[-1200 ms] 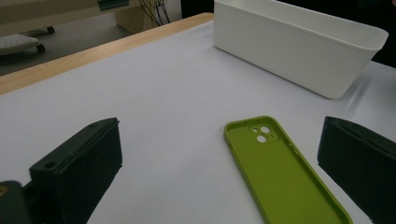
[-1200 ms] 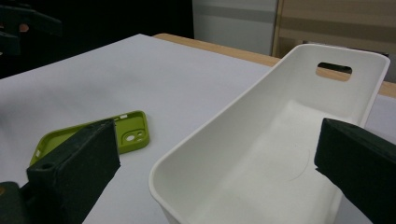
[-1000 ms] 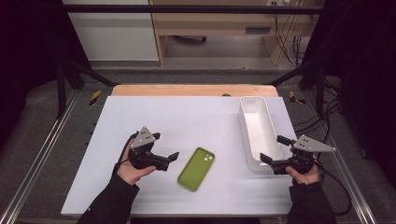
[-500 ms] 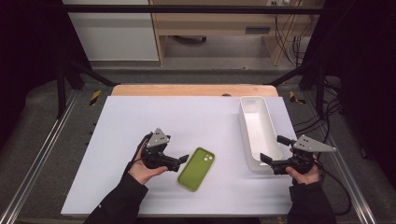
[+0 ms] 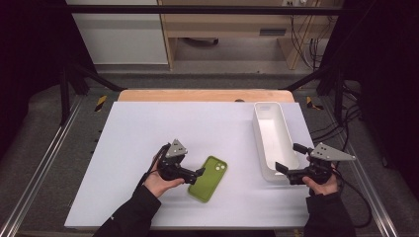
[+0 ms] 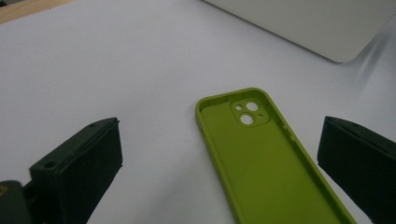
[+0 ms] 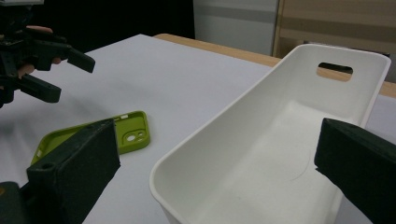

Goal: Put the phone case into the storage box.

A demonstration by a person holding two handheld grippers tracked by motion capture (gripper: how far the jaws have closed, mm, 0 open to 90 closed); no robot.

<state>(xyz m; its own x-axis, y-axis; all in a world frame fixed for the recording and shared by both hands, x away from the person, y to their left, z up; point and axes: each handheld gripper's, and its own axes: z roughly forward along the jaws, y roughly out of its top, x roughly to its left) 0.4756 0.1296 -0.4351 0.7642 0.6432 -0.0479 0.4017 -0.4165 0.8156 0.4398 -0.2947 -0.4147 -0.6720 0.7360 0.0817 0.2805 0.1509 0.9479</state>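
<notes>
A green phone case [image 5: 208,177] lies hollow side up on the white table [image 5: 197,123], camera cutout toward the far end. My left gripper [image 5: 196,173] is open just left of it, jaws pointing at its near left edge. In the left gripper view the case [image 6: 271,158] lies between the spread jaws of the left gripper [image 6: 219,140], closer to the right one, with no contact visible. My right gripper [image 5: 288,158] is open at the near end of a white bin [image 5: 274,138]. The right gripper view shows the bin [image 7: 280,140] empty between the jaws of the right gripper [image 7: 217,158].
The bin's side [image 6: 303,23] shows at the top right of the left gripper view. The right gripper view also holds the case [image 7: 93,135] and the left gripper [image 7: 51,70] farther off. A wooden strip [image 5: 205,95] borders the table's far edge.
My left gripper has moved right across the table, from well left of the case to right beside it. The right gripper and the bin have stayed put.
</notes>
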